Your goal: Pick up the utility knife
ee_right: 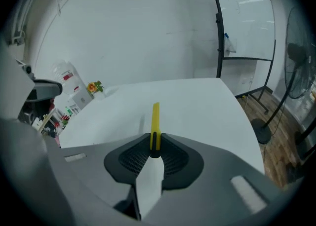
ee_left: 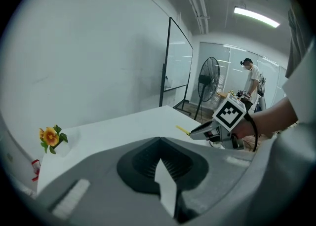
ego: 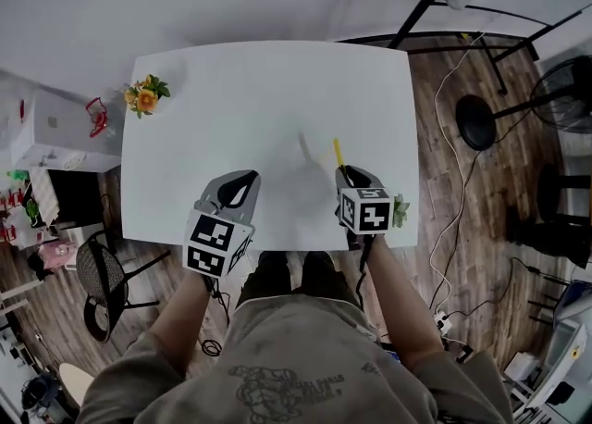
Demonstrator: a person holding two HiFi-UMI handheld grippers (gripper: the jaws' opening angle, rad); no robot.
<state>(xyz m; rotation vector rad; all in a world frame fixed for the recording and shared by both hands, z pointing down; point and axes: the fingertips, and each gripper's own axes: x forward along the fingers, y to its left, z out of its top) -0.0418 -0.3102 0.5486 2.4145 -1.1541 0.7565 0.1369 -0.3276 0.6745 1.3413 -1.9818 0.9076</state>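
Observation:
A slim yellow utility knife [ee_right: 155,124] sticks out forward from my right gripper [ee_right: 155,147], whose jaws are shut on its near end. In the head view the utility knife [ego: 339,154] juts away from the right gripper [ego: 351,175] over the right part of the white table [ego: 231,117], casting a shadow to its left. My left gripper [ego: 239,189] hovers over the table's near left part, shut with nothing between its jaws. From the left gripper view the left gripper [ee_left: 159,158] faces the right gripper [ee_left: 207,130] with the knife tip [ee_left: 182,130] showing.
A small pot of orange flowers [ego: 144,95] stands at the table's far left corner. A small green plant [ego: 400,210] sits at the near right edge. A chair [ego: 100,279] and shelves are left of the table; a fan [ee_left: 208,83] and stands are to the right.

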